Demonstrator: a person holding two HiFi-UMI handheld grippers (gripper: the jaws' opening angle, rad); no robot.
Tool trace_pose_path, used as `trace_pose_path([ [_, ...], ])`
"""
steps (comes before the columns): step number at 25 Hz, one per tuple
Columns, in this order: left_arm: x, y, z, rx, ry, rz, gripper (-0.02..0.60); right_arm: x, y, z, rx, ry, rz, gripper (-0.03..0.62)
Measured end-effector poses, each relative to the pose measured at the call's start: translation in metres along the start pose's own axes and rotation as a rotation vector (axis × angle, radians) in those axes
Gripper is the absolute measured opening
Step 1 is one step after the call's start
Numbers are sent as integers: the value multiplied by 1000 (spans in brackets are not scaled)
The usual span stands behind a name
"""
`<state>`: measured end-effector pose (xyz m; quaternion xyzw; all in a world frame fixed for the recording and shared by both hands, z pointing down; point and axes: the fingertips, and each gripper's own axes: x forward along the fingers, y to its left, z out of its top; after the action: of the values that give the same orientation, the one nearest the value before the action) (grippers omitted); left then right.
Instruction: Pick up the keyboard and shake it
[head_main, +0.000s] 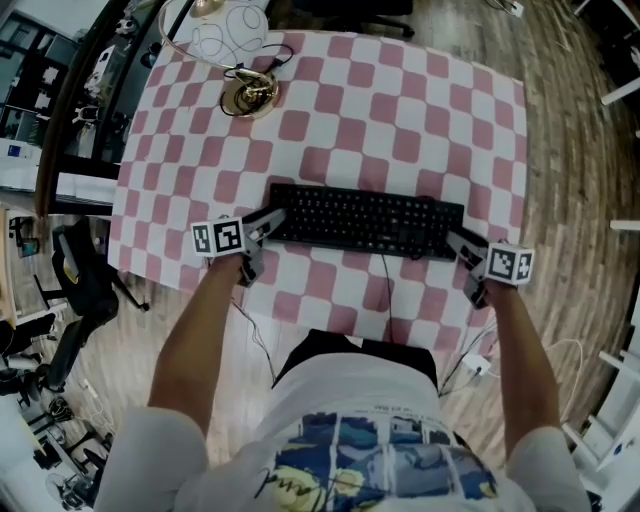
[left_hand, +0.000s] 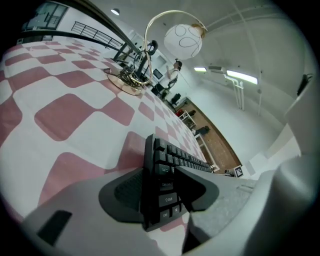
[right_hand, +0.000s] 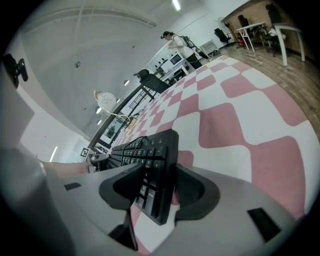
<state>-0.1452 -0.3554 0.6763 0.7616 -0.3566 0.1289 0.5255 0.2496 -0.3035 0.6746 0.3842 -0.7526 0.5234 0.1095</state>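
A black keyboard (head_main: 365, 220) lies flat across the near half of the pink-and-white checked table (head_main: 400, 120). My left gripper (head_main: 272, 222) is at its left end. In the left gripper view the end with the Tab, Caps Lock and Shift keys (left_hand: 165, 155) sits between the jaws of the left gripper (left_hand: 160, 192), one pad against the edge and the other over the keys. My right gripper (head_main: 455, 240) is at the right end. In the right gripper view that end of the keyboard (right_hand: 145, 150) is between the pads of the right gripper (right_hand: 160, 187), which lie against it.
A lamp with a brass base (head_main: 250, 95) and a white globe (head_main: 225, 30) stands at the table's far left. The keyboard's cable (head_main: 385, 285) runs off the near table edge. Chairs and shelving surround the table on the wooden floor. A person (right_hand: 175, 40) stands far off.
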Motion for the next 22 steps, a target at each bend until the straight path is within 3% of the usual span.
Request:
trace_pose_path([
  [8,-23,-14,-14,-19,-22,-113,150,-16,7,-17,-44,15,56,173],
  [17,-41,-29,-9,48,-85,-155,137,-33,8,-12,-118,-20,2,153],
  [22,-57,-42,12,102,-157,-138,138,-49,38,13,-200,-96,23,152],
])
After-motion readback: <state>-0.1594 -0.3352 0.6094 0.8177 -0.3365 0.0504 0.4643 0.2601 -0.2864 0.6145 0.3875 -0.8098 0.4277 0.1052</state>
